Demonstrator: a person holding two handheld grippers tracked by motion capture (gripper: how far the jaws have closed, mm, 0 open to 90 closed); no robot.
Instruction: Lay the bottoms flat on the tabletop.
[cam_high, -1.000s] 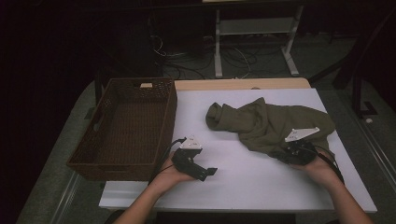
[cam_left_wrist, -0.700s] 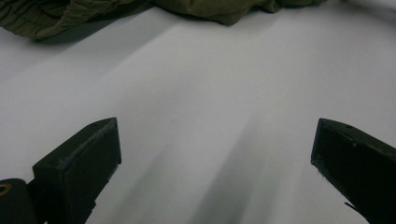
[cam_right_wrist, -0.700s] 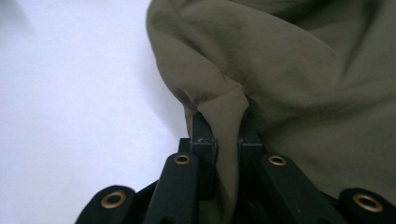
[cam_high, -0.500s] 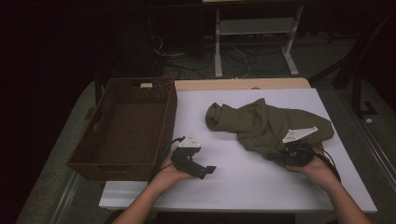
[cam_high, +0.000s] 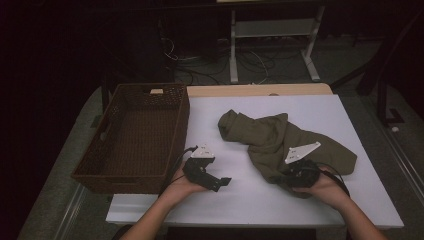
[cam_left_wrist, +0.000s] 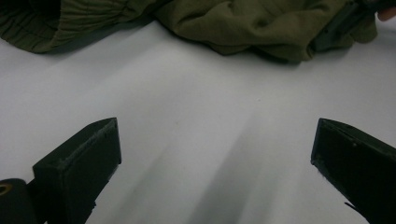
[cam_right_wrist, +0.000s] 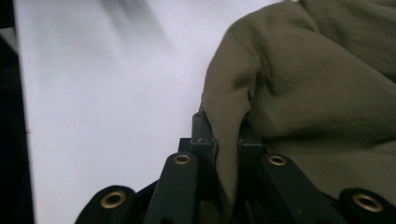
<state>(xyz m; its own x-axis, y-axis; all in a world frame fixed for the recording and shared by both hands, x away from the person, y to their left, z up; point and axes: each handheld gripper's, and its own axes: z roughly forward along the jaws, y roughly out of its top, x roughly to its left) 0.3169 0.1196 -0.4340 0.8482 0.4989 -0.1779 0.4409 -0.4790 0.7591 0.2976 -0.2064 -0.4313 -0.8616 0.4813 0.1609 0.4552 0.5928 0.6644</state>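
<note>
An olive green garment (cam_high: 280, 137) lies crumpled on the right half of the white table (cam_high: 300, 105). My right gripper (cam_high: 279, 178) sits at the garment's near edge, its jaws shut on a fold of the cloth. In the right gripper view the fold (cam_right_wrist: 317, 84) runs down between the closed jaws of that gripper (cam_right_wrist: 226, 135). My left gripper (cam_high: 222, 182) rests low over the table's front left, open, with bare table between its fingers. The left gripper view shows this gripper (cam_left_wrist: 215, 140) wide apart, the garment (cam_left_wrist: 243, 23) farther off, and the right gripper (cam_left_wrist: 341, 23) at its edge.
A dark brown wicker basket (cam_high: 115, 105) stands at the table's left edge, with nothing visible inside. Beyond the table are a white metal stand (cam_high: 272, 30) and cables on the floor. Bare white table lies between the two grippers.
My right gripper has moved left along the table's front, dragging the held fold of the garment with it. The left gripper has stayed where it was.
</note>
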